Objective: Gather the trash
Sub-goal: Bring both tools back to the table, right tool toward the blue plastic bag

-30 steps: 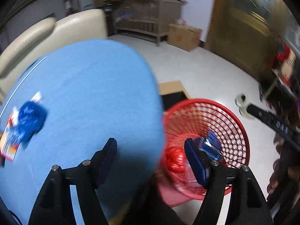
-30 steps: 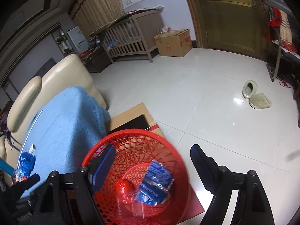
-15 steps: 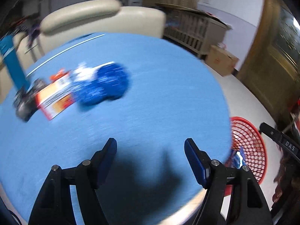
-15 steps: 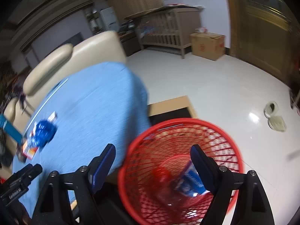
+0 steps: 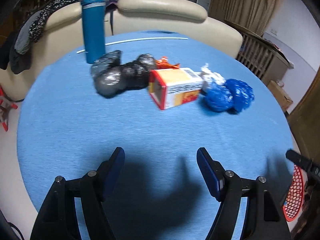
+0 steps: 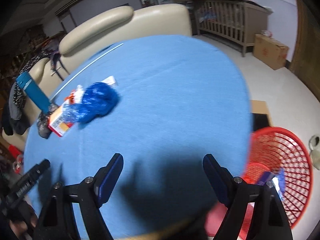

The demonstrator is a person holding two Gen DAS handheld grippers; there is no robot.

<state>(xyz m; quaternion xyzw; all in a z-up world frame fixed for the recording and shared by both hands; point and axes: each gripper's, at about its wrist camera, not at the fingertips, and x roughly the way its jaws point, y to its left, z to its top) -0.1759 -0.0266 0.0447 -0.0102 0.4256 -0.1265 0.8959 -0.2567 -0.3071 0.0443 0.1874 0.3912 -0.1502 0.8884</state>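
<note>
On the round blue table (image 5: 140, 136) lies a row of trash: a crumpled black bag (image 5: 122, 74), a red-and-yellow carton (image 5: 176, 87) on its side, a white scrap (image 5: 212, 75) and a crumpled blue bag (image 5: 230, 96). My left gripper (image 5: 160, 160) hovers open over the near table edge, well short of them. My right gripper (image 6: 162, 166) is open too, empty, above the table's near right edge. From there the blue bag (image 6: 98, 100) and carton (image 6: 60, 124) lie far left. The red mesh basket (image 6: 288, 160) stands on the floor at right, holding a blue packet (image 6: 268, 177).
A tall teal bottle (image 5: 93, 24) stands upright behind the black bag. A cream sofa (image 5: 160, 16) with clothes draped over it curves behind the table. A wooden crib (image 6: 230, 24), a cardboard box (image 6: 270, 50) and slippers (image 6: 316, 152) are on the white floor.
Both grippers swung left from over the red basket to over the blue table. The trash row has come into the middle of the left view; the basket slid to the right edges.
</note>
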